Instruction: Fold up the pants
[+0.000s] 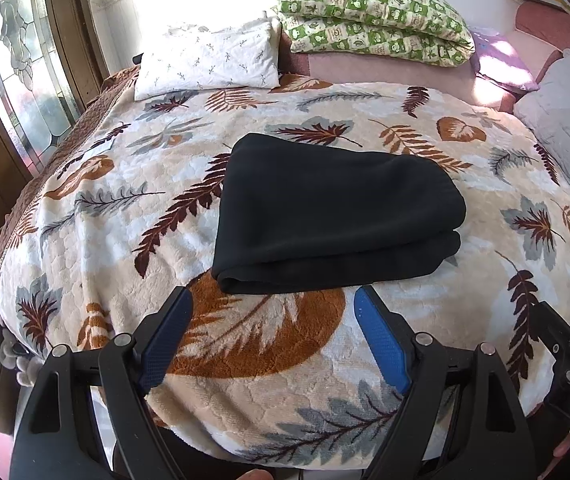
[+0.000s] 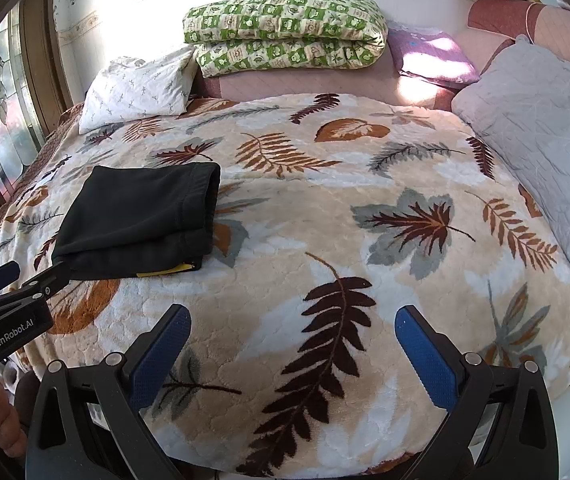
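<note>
Black pants [image 1: 333, 216] lie folded into a compact stack on the leaf-patterned blanket [image 1: 125, 208]. In the right wrist view the same pants [image 2: 137, 220] sit at the left, with a yellow tag [image 2: 165, 270] showing at the lower edge. My left gripper [image 1: 273, 300] hovers just in front of the stack, open, with nothing between its blue pads. My right gripper [image 2: 291, 316] is open above bare blanket [image 2: 325, 220], well to the right of the pants. The left gripper's body [image 2: 5, 312] shows at the left edge of the right wrist view.
A white pillow [image 1: 209, 60] and a folded green checked quilt [image 1: 369, 20] lie at the head of the bed. A grey quilted cushion [image 2: 541, 140] lies along the right side. A wooden-framed glass door [image 1: 17, 60] stands to the left.
</note>
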